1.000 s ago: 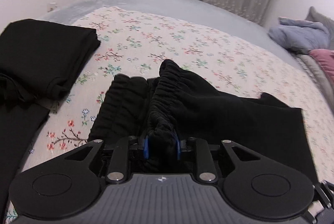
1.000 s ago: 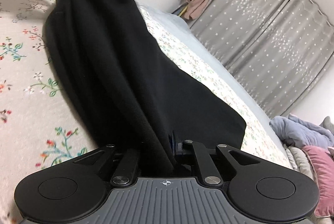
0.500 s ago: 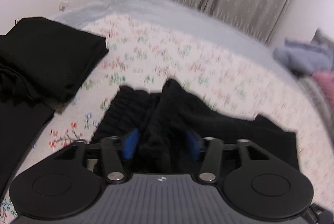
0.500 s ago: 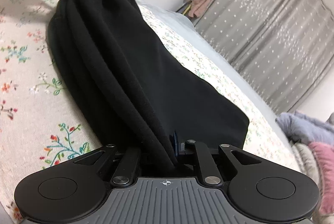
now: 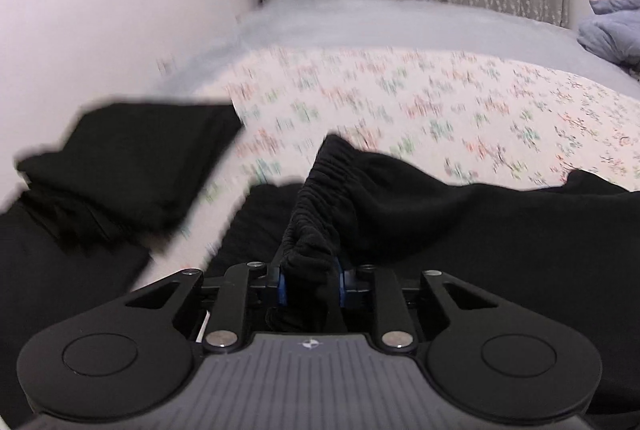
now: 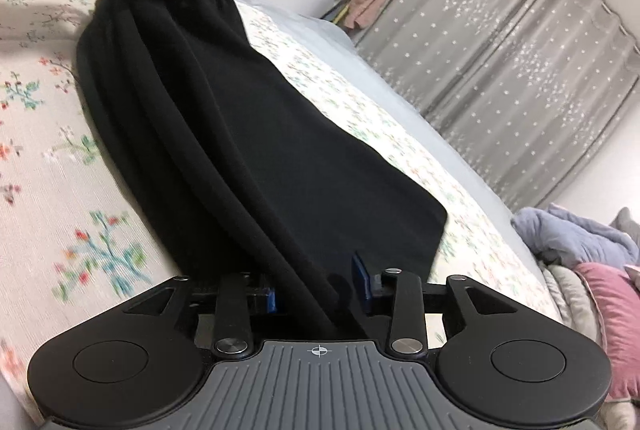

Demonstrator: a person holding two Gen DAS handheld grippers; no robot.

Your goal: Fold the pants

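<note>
Your left gripper [image 5: 310, 280] is pinching the pants [image 5: 460, 230] waistband; your right gripper [image 6: 318, 288] is standing parted around the leg fabric.

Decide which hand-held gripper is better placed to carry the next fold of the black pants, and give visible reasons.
Left, probably. The left hand-held gripper is clamped on the bunched waistband and could carry it over. The right hand-held gripper has its jaws apart around the pants leg, gripping nothing.
</note>
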